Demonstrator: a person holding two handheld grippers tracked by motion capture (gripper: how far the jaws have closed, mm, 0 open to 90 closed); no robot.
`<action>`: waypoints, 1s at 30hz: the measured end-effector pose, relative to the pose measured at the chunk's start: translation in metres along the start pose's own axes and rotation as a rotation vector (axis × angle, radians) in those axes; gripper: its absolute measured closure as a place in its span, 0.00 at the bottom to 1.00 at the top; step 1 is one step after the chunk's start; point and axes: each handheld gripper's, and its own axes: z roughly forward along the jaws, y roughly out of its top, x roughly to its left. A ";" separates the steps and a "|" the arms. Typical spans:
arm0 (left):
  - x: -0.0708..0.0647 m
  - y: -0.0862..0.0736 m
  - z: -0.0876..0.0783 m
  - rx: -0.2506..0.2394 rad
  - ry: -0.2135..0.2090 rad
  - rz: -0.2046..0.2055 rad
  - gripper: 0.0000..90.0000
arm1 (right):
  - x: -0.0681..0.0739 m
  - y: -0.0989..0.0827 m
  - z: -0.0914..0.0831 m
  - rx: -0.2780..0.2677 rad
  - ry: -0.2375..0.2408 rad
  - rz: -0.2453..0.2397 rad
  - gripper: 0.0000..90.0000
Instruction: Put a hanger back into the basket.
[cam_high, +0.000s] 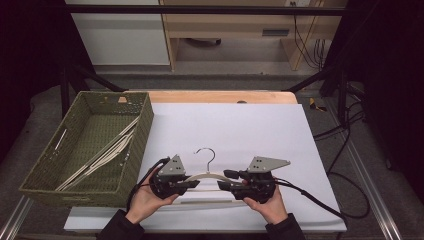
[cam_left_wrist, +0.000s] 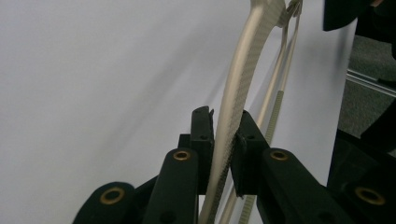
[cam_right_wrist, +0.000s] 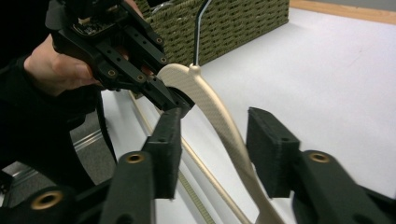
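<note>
Pinching one arm of the cream hanger (cam_high: 207, 176), the left gripper (cam_left_wrist: 223, 140) jaws bite; right gripper (cam_right_wrist: 215, 154) jaws stand spread around the other arm. Light, stiff, textured, it probably holds firm at either arm.

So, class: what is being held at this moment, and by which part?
The left hand-held gripper clamps one arm of the cream hanger; the right hand-held gripper straddles the other arm, open.

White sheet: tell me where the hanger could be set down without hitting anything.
The white sheet is bare from the basket across to its right edge, and back to the wooden strip. The near middle is crowded: the hanger, the left hand-held gripper and the right hand-held gripper.
</note>
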 end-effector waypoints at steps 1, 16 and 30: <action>0.000 0.000 -0.001 -0.013 0.017 -0.001 0.90 | 0.000 0.000 -0.001 -0.008 -0.005 -0.002 0.56; 0.009 -0.003 -0.020 -0.119 0.191 -0.122 0.90 | -0.018 0.003 -0.054 -0.168 -0.181 0.028 0.10; 0.004 0.014 -0.056 -0.216 0.256 -0.129 0.90 | -0.037 -0.009 -0.080 -0.160 -0.307 0.069 0.05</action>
